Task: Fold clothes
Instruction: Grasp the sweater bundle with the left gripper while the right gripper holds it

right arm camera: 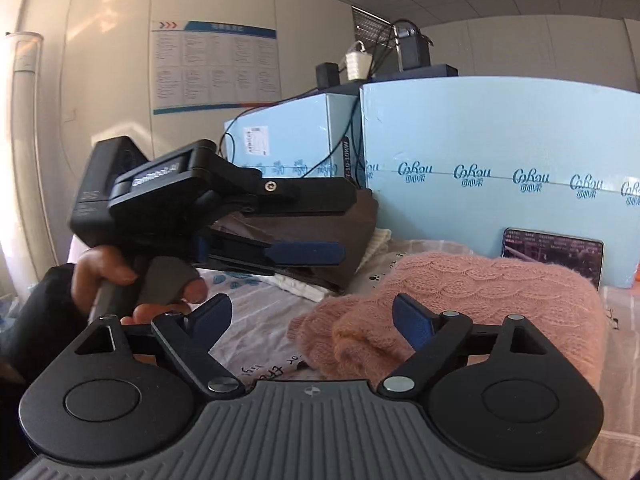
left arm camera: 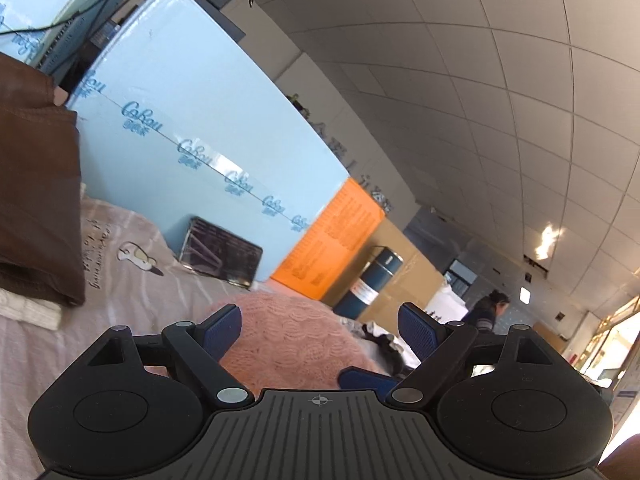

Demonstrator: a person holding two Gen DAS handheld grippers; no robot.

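As far as the two wrist views allow it to be judged, the pink knitted sweater (right arm camera: 472, 300) has already been brought into a compact bundle, and it is lying on the pale printed bed sheet (left arm camera: 132, 292), just in front of both grippers. A brown garment (right arm camera: 320, 236) is seen folded on top of a white knitted one (right arm camera: 308, 286) at the left side, so this part of the work appears finished. Whether more clothes remain cannot be said with certainty; some dark and light fabric (left arm camera: 380, 340) is visible behind the sweater, but it is too blurred to be identified.

The left gripper (left arm camera: 320, 330) is held above the bundle with its jaws wide apart, and nothing is held between them. The right gripper (right arm camera: 310, 320) is likewise spread wide and empty, near the rolled edge of the sweater. A small tidying or moving of the bundle to the pile is probably what is left.

On the light blue carton (right arm camera: 500, 152) the brand "CoRou" is printed several times along a taped seam. A phone (right arm camera: 552, 256) is leaned against this carton. The wall poster (right arm camera: 214, 66) and the orange box (left arm camera: 332, 236) carry text that cannot be read.
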